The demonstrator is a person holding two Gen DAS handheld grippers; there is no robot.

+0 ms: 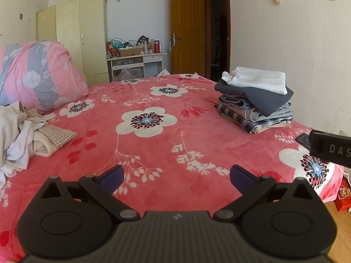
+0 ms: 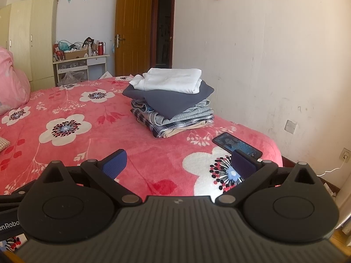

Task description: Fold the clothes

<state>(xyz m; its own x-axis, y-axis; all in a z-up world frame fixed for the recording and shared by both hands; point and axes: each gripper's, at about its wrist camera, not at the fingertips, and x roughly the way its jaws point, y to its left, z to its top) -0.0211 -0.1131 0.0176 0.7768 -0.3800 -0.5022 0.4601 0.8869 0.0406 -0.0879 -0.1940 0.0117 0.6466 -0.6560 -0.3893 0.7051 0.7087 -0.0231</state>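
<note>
With the left gripper (image 1: pixel 176 178) and right gripper (image 2: pixel 178 164) both spread wide and empty, best reach for the unfolded heap (image 1: pixel 19 131) at frame left (folded stack (image 1: pixel 254 100) sits upper right), pinching one garment only.

Left wrist view: low over the near edge of the red floral bedspread (image 1: pixel 175 135), facing along the bed toward the tall cream wardrobe (image 1: pixel 72 37) and brown wooden door (image 1: pixel 186 24). Right wrist view: same height and heading, set further right, nearer the stack of folded clothes (image 2: pixel 171 100). Both share the bedspread, stack, door, wardrobe and the dark phone (image 2: pixel 237 145).
</note>
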